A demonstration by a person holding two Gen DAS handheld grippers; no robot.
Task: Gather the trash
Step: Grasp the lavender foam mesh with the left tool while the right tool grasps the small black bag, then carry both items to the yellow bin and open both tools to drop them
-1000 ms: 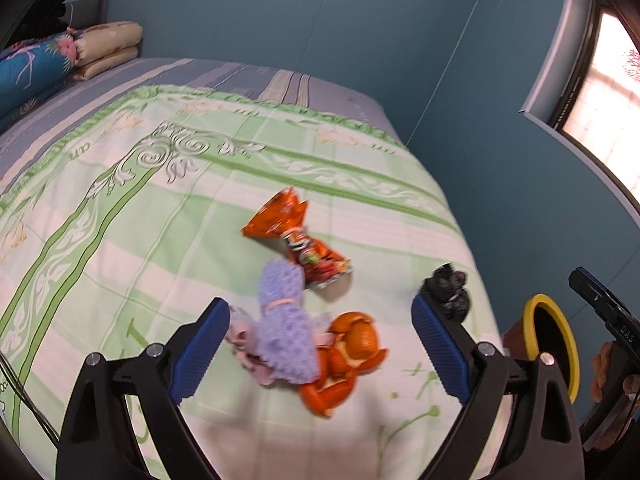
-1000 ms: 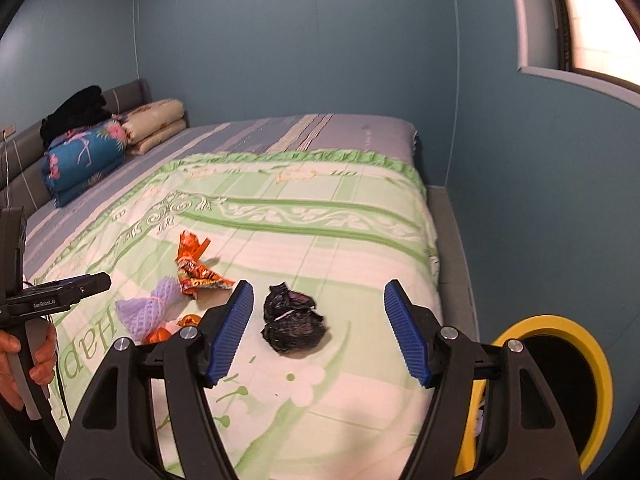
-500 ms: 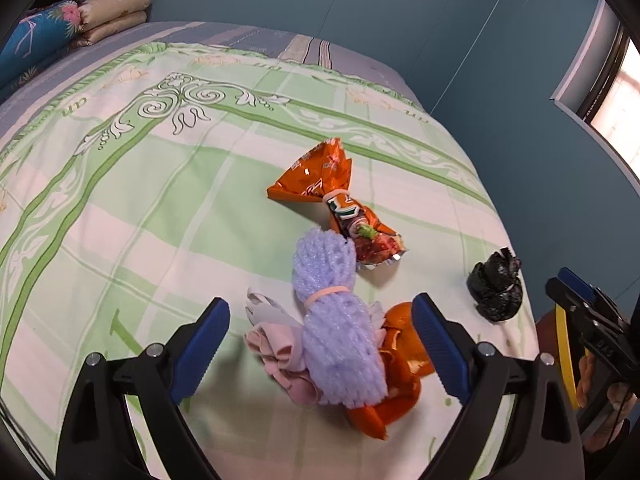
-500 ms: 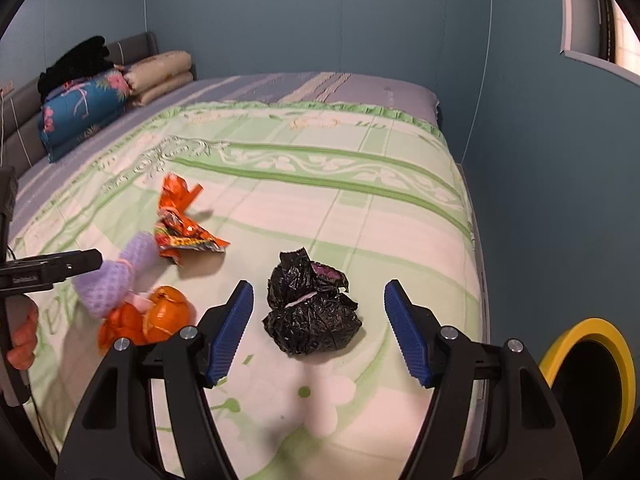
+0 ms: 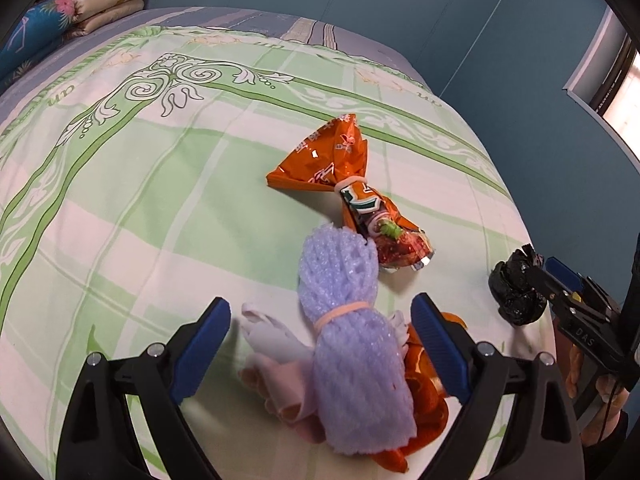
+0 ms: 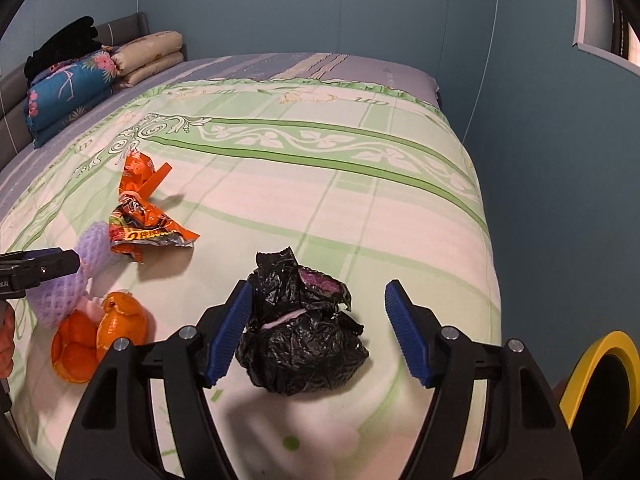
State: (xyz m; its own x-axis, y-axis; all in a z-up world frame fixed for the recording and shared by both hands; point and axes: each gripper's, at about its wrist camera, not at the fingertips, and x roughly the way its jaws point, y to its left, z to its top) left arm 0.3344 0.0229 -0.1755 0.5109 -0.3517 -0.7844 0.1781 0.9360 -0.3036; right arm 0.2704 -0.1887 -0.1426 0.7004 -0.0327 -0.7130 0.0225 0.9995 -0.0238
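The left gripper (image 5: 320, 344) gaped wide around the lilac foam net (image 5: 352, 344), whose long axis ran forward between its jaws; the right gripper (image 6: 318, 330), also spread, framed the black bag (image 6: 300, 344) on the bed (image 6: 360, 200)

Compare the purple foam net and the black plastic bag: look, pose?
The purple foam net is pale, meshed, elongated and banded at its waist; the black plastic bag is glossy, crumpled into a lump. The net lies against orange peel; the bag sits alone. Both rest on the bedspread between open fingers.
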